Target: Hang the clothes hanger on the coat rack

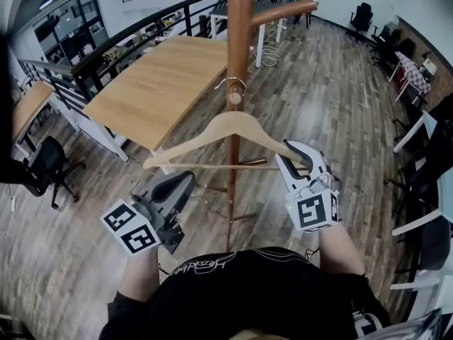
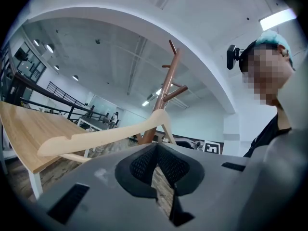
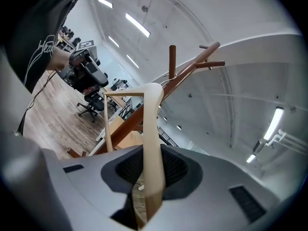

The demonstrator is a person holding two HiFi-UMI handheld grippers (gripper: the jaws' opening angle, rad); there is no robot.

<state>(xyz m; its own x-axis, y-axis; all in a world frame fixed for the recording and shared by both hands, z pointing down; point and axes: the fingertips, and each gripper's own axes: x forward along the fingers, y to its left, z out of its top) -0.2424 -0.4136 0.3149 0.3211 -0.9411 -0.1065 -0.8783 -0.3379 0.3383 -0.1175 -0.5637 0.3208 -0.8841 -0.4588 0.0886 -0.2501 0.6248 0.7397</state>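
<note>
The right hand-held gripper [image 1: 296, 156] pinches the right shoulder end of the wooden clothes hanger [image 1: 226, 127], whose metal hook [image 1: 231, 83] sits at a peg on the coat rack [image 1: 239, 20]. The left hand-held gripper [image 1: 178, 184], its jaws pressed together on nothing, hovers near the hanger's left arm without touching it.

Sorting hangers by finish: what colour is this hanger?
Pale, light-wood beige hanger, clearest in the head view.

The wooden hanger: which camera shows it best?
The head view: the whole hanger, with the right tongs gripping one end. The left gripper view shows mostly one arm side-on; the right gripper view only the strip clamped in those tongs.
</note>
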